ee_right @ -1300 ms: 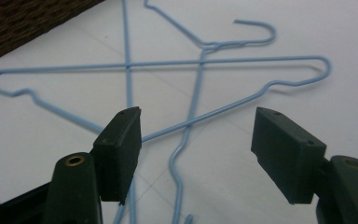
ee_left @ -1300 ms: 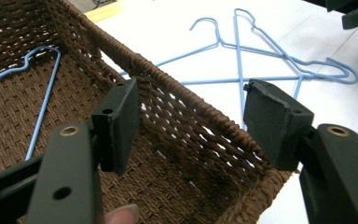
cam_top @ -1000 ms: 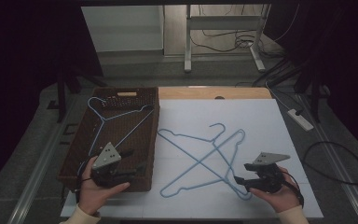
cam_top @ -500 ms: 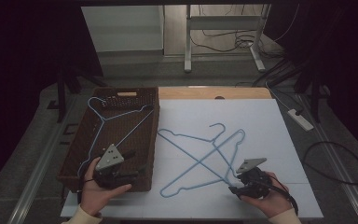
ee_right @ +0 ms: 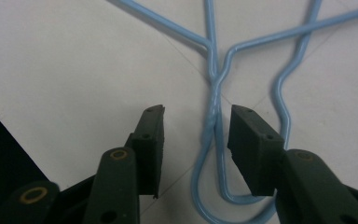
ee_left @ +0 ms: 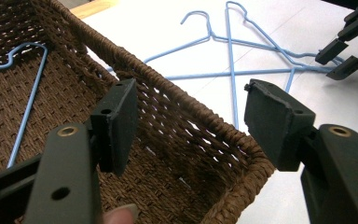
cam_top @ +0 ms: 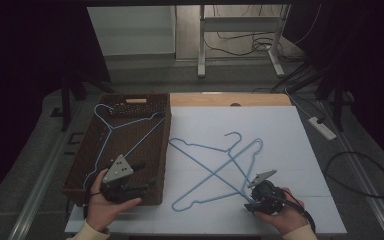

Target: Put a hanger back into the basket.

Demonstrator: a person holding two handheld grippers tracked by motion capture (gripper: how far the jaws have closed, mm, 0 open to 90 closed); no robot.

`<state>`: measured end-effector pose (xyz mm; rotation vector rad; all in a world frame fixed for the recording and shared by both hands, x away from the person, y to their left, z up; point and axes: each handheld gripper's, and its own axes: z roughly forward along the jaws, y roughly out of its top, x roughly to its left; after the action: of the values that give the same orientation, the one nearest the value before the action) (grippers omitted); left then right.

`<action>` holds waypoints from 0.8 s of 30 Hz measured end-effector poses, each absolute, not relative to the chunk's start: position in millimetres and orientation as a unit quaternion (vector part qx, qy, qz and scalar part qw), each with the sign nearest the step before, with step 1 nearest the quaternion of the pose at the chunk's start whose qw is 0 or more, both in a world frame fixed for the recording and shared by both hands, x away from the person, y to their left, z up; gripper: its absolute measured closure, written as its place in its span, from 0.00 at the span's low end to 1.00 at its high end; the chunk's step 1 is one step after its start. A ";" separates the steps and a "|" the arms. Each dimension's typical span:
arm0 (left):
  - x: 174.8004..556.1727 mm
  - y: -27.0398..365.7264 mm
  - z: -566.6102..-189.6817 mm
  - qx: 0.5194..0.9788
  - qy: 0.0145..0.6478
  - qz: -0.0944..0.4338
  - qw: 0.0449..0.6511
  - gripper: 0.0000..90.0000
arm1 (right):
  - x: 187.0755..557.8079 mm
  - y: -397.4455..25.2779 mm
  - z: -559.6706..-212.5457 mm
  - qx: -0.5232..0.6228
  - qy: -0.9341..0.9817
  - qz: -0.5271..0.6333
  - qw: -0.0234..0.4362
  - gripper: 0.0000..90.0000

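Tabletop (cam_top: 300,130) carries a white sheet, with a brown wicker basket (cam_top: 80,170) at its left side. One blue wire hanger (cam_top: 111,131) lies inside the basket, its hook toward the far left corner. Two more blue hangers lie crossed on the white sheet: the first hanger (cam_top: 200,148) has its hook at the far side, and the second hanger (cam_top: 215,181) runs diagonally across it, its hook at the near right.

Left hand-held gripper (cam_top: 130,181) sits over the near right corner of the basket, held in the person's left hand (cam_top: 105,205). In the left gripper view its jaws stand wide apart with nothing between them, the basket rim passing beneath.

Right hand-held gripper (cam_top: 254,196) is low over the sheet at the near right, held in the right hand (cam_top: 285,217). In the right gripper view (ee_right: 195,135) its jaws are parted on either side of the twisted neck of the second hanger (ee_right: 213,107), just above the hook loop. The pads do not touch the wire; the hanger lies flat on the sheet.
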<state>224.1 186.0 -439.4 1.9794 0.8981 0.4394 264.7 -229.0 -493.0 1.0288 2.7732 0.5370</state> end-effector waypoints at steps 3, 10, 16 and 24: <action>223.9 186.0 -439.5 0.799 0.362 0.177 0.445 0.41 | 265.2 -228.4 -495.2 0.349 0.919 0.171 0.066 0.65; 223.7 185.8 -439.4 0.799 0.362 0.177 0.446 0.41 | 263.9 -224.6 -496.3 0.350 0.921 0.159 0.070 0.70; 223.6 186.0 -439.3 0.799 0.362 0.177 0.446 0.41 | 265.5 -221.5 -495.7 0.348 0.920 0.160 0.081 0.75; 223.9 185.8 -439.7 0.799 0.362 0.177 0.446 0.41 | 276.4 -216.7 -495.4 0.360 0.915 0.163 0.080 0.81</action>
<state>223.9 185.8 -439.7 1.9790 0.8956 0.4391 276.4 -216.7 -495.4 1.0780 2.7363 0.4868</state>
